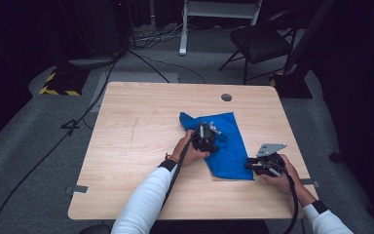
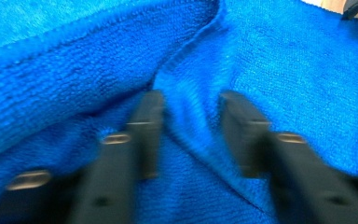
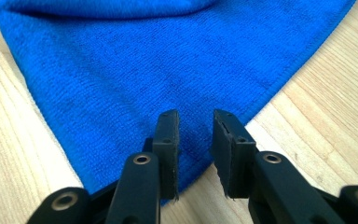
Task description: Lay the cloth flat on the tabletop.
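Blue cloth point(image 1: 226, 146) lies on the wooden table point(image 1: 131, 141), right of centre, partly folded, with one corner pointing back-left and another near the front right.

Left gripper point(image 1: 205, 137) sits down on the middle of the cloth, held by the left hand point(image 1: 189, 152). In the left gripper view a raised ridge of fabric point(image 2: 191, 116) stands between the two black jaws. Picture is motion-blurred, so whether the pads actually pinch that ridge cannot be told; a gap is visible on both sides of it.

Right gripper point(image 1: 262, 165) is at the cloth's near right corner, held low by the right hand point(image 1: 285, 176), grey three-cornered plate point(image 1: 271, 148) on top. In the right gripper view the cloth's corner point(image 3: 186, 154) runs between the jaws, which stand narrow with the corner edge in the gap. Contact of the pads with the fabric is not clear; looks close to clamped but cannot confirm a grasp.

Both cables trail back toward the person's white sleeves point(image 1: 146, 200).
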Action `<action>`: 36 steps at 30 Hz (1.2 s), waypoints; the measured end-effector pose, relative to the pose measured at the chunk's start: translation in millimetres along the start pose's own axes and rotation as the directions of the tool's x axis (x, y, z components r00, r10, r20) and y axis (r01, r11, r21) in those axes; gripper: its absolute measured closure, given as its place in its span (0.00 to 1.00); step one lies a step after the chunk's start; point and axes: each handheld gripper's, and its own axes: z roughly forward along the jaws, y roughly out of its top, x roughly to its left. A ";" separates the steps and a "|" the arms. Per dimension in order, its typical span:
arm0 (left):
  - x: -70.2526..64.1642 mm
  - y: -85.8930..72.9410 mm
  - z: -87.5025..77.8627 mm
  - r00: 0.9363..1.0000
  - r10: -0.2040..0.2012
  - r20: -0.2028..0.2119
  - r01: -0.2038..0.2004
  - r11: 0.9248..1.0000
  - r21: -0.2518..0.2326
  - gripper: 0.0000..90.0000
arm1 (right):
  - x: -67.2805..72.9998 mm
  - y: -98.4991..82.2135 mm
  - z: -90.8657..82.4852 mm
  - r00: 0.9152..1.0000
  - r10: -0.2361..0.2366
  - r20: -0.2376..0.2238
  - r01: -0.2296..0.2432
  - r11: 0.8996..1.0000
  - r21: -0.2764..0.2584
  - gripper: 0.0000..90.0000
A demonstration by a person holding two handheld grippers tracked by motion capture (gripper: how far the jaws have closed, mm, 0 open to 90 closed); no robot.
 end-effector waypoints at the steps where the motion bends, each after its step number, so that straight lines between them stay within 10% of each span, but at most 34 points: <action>1: 0.8 -0.7 -1.9 1.000 0.009 0.003 -0.009 1.000 0.003 0.82 | 0.1 0.0 0.0 1.000 0.000 0.000 0.000 1.000 0.000 0.80; 14: -1.5 -38.7 -65.7 0.998 0.018 -0.052 -0.019 0.999 -0.030 0.91 | 0.9 0.9 -0.3 1.000 0.007 0.011 -0.007 1.000 0.009 0.80; 21: -10.8 -71.8 -89.9 0.998 -0.040 -0.052 0.039 0.999 -0.030 0.90 | 2.5 2.1 -0.2 1.000 0.007 0.022 -0.007 1.000 0.017 0.80; 36: -60.2 -125.7 -112.5 0.996 -0.087 0.015 0.087 0.996 0.020 0.82 | 10.4 4.7 -0.4 0.996 -0.023 0.087 0.020 0.999 0.034 0.76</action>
